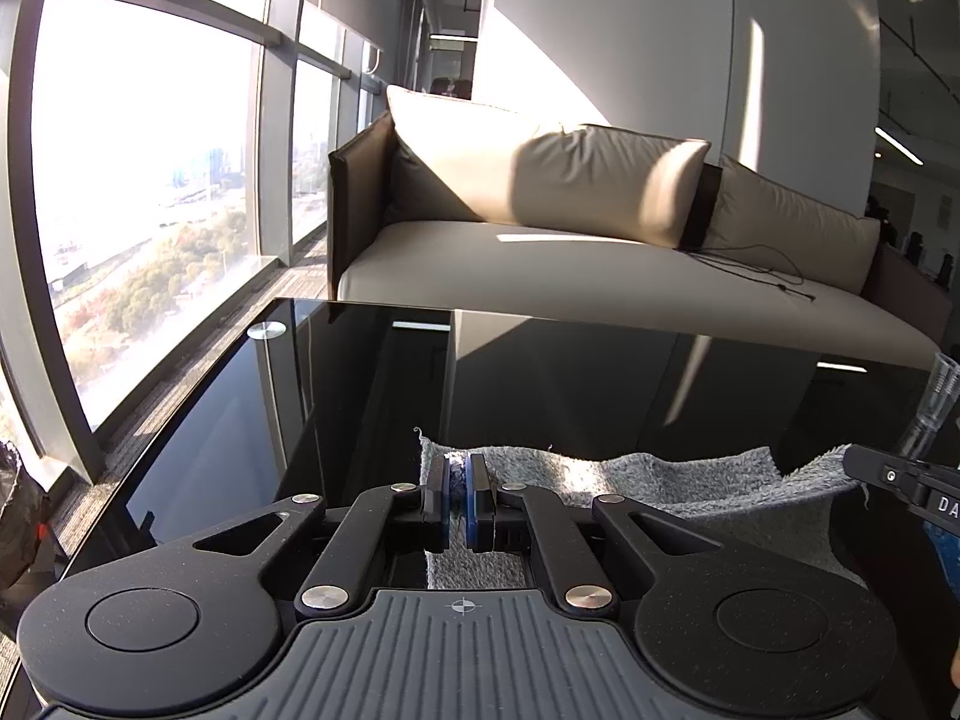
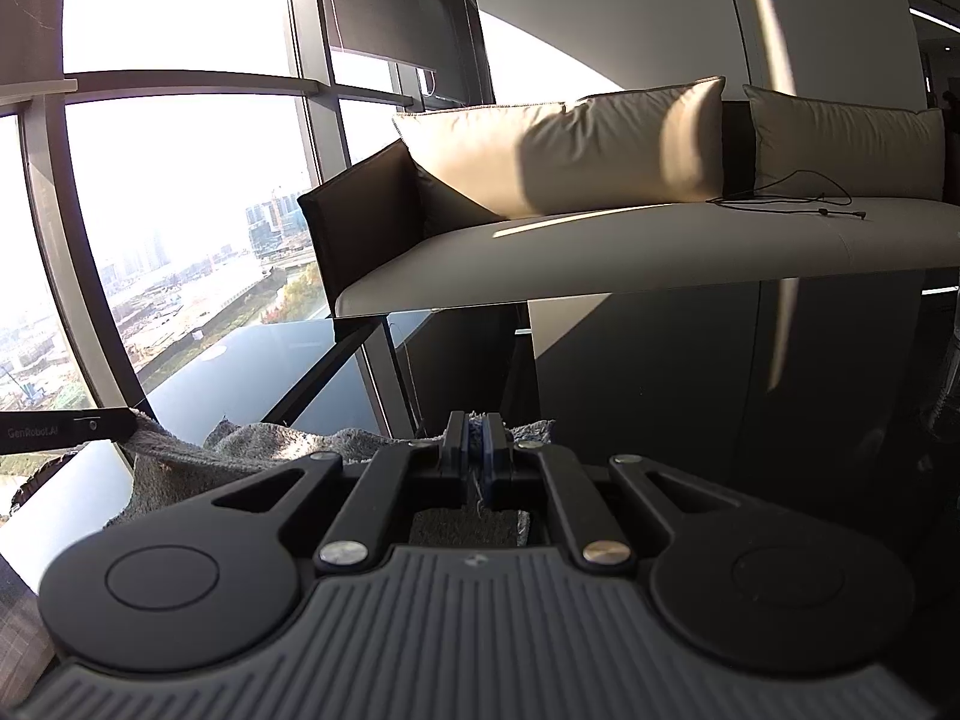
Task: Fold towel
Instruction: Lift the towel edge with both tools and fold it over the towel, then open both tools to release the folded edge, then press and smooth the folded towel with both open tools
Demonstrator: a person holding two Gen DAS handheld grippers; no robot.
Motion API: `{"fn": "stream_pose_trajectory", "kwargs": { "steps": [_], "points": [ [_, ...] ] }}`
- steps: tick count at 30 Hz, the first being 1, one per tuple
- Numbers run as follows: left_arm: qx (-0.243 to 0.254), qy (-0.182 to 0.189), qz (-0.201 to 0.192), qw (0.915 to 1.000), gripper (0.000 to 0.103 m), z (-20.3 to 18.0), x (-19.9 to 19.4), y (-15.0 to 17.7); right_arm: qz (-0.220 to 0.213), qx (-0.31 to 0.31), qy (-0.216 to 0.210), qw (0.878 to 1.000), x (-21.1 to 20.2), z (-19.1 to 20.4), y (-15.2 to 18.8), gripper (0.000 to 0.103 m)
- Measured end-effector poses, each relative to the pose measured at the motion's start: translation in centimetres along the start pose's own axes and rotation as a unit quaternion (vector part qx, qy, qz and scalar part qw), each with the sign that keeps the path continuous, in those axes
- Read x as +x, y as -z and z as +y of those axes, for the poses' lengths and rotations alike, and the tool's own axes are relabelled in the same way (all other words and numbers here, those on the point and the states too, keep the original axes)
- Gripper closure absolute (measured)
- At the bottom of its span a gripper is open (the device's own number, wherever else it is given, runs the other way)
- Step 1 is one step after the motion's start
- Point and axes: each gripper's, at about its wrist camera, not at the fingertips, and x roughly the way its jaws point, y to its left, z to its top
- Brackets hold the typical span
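A grey fluffy towel [image 1: 672,474] hangs between my two grippers above the black glass table [image 1: 252,432]. My left gripper [image 1: 459,483] is shut on the towel's left edge. My right gripper [image 2: 477,444] is shut on the towel's right edge; the towel [image 2: 252,450] sags to the left of it. The right gripper's tip [image 1: 906,480] shows at the right edge of the left wrist view, and the left gripper's tip [image 2: 72,426] shows at the left edge of the right wrist view. Most of the towel is hidden under the gripper bodies.
A beige sofa [image 1: 600,276] with cushions stands just beyond the table's far edge, with a thin black cable [image 1: 756,267] on its seat. Tall windows [image 1: 138,180] run along the left. A clear glass object [image 1: 936,402] stands at the table's right.
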Motion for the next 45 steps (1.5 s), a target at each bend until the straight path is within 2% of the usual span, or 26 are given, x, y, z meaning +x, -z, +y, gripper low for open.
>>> {"fn": "stream_pose_trajectory", "kwargs": {
  "steps": [7, 16, 20, 24, 26, 29, 32, 34, 36, 39, 43, 45],
  "points": [
    [0.0, 0.001, 0.009, 1.0, 0.099, 0.0, 1.5, -0.6, 0.004, 0.007, 0.001, 1.0, 1.5, -0.2, -0.5, 0.099],
    [-0.007, -0.005, 0.033, 0.9994, 0.098, 0.5, 4.0, -0.8, 0.029, 0.019, 0.011, 0.999, 3.8, -0.8, -0.2, 0.099],
    [-0.004, -0.004, 0.029, 0.9996, 0.097, 0.5, 4.6, -0.8, 0.036, 0.028, 0.013, 0.999, 4.7, -1.1, 0.1, 0.098],
    [-0.006, -0.008, 0.026, 0.9996, 0.095, 0.8, 5.1, -0.8, 0.025, 0.031, 0.013, 0.999, 4.9, -1.1, 0.2, 0.097],
    [-0.012, -0.009, 0.023, 0.9996, 0.093, 1.1, 5.3, -0.8, 0.019, 0.03, 0.015, 0.999, 4.9, -1.1, 0.1, 0.086],
    [-0.019, -0.015, 0.02, 0.9995, 0.093, 1.6, 5.4, -0.9, 0.01, 0.032, 0.014, 0.999, 4.8, -1.3, -0.2, 0.076],
    [-0.027, -0.016, 0.016, 0.9994, 0.093, 2.2, 5.6, -1.0, -0.002, 0.026, 0.014, 1.0, 4.5, -1.3, -0.5, 0.074],
    [-0.028, -0.017, 0.021, 0.9992, 0.093, 2.4, 5.6, -1.1, 0.002, 0.024, -0.008, 1.0, 4.0, -1.2, -0.8, 0.074],
    [-0.024, -0.011, 0.031, 0.9992, 0.093, 2.3, 5.6, -1.1, 0.024, -0.005, -0.048, 0.999, 3.8, -0.4, -0.9, 0.074],
    [-0.014, 0.01, 0.047, 0.9987, 0.093, 1.9, 5.2, -1.1, 0.053, -0.059, -0.068, 0.995, 3.7, 1.3, -0.4, 0.074],
    [0.018, 0.033, 0.06, 0.9975, 0.092, 0.7, 4.4, -0.5, 0.094, -0.054, -0.096, 0.989, 4.4, 1.9, 0.1, 0.074],
    [0.031, 0.032, 0.059, 0.9973, 0.092, 0.2, 4.2, -0.2, 0.103, -0.06, -0.099, 0.988, 4.4, 2.2, 0.4, 0.074]
  ]
}}
